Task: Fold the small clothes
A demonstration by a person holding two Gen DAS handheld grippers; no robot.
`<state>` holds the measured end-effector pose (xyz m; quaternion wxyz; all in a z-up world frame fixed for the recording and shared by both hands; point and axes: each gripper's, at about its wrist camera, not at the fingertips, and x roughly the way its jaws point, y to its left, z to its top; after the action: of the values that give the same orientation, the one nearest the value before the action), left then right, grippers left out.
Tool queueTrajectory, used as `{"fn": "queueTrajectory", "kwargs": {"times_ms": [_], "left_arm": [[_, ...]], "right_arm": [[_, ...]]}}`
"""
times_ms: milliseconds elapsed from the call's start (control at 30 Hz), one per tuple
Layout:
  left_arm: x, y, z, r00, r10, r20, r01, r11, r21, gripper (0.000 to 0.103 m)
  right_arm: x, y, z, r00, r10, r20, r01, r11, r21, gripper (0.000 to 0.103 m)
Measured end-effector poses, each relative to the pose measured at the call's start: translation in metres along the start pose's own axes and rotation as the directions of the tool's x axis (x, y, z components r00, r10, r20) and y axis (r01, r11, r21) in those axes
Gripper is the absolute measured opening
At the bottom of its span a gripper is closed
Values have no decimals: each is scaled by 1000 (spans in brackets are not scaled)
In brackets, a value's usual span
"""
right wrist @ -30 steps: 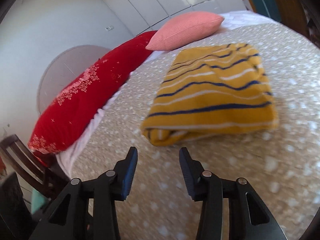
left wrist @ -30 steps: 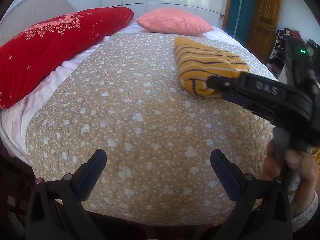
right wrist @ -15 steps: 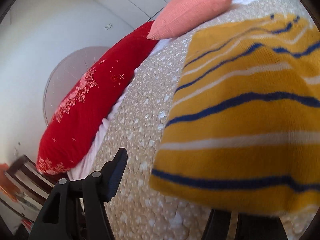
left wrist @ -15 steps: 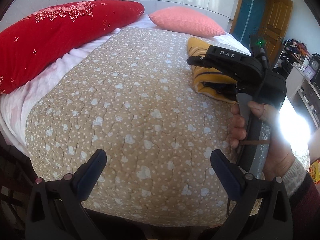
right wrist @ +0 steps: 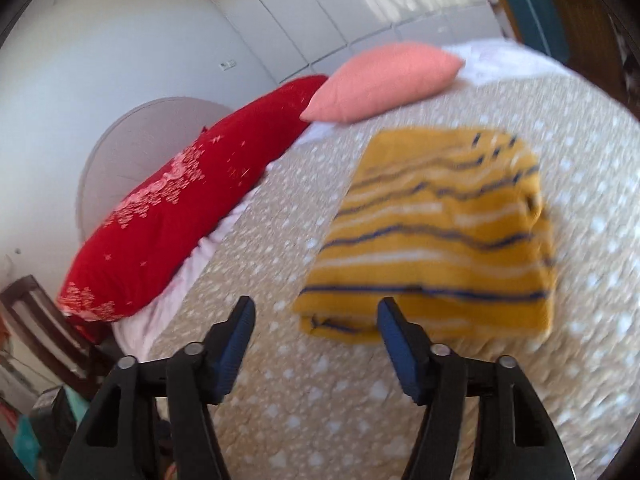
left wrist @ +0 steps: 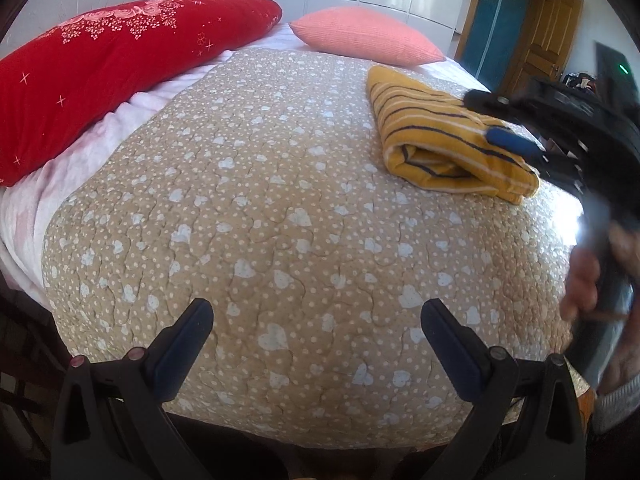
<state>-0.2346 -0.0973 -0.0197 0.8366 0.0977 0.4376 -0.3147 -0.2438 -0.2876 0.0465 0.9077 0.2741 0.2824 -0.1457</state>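
The folded yellow striped garment lay on the heart-print quilt, near the pink pillow. My right gripper hovered before its near edge, jaws closing on nothing. My left gripper stood wide and empty over bare quilt.

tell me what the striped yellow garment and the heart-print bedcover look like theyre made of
Striped yellow garment: seems a soft knit, perhaps cotton jersey; matte, with thick rounded folds at its edge. Heart-print bedcover: looks like quilted cotton or a blend; matte, puckered along wavy stitch lines. Fibre content cannot be confirmed from the look alone.
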Motion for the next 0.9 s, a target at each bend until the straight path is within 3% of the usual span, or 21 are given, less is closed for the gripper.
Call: {"fn": "queueTrajectory", "kwargs": {"times_ms": [67,200,267,367,467,567,633,733,833,900], "left_arm": [[-4,-3,-1,1000,14,12,-14,1000,13,103],[-6,-2,-1,1000,29,11,-29,999,18,103],[-6,-1,-1,1000,29,9,-30,999,18,103],[-6,-4,-1,1000,25,10,-25,999,25,103],[-7,-11,-3,1000,19,9,-19,999,38,103],[-13,-19,-2,1000,9,13,-9,999,50,103],[-23,-26,1,1000,-3,30,1,998,58,103],[-50,-36,14,996,-30,88,26,998,52,103],[-84,-40,31,985,-77,152,75,997,20,103],[-97,-40,38,981,-94,167,97,995,-10,103]], "right_arm": [[13,-3,7,1000,-24,-4,24,1000,0,47],[51,-11,5,982,-170,-80,165,984,-67,44],[49,-15,0,977,-192,-93,186,980,-72,44],[19,-25,-12,974,-202,-103,199,979,-44,47],[-24,-42,-28,983,-153,-107,155,988,12,60],[-70,-54,-39,976,-195,-99,193,981,-25,60],[-105,-57,-41,951,-299,-74,292,952,-98,61],[-162,-62,-32,872,-490,-6,476,850,-224,63],[-208,-61,-23,794,-605,60,596,755,-273,72],[-227,-56,-24,762,-641,95,638,716,-282,80]]}}
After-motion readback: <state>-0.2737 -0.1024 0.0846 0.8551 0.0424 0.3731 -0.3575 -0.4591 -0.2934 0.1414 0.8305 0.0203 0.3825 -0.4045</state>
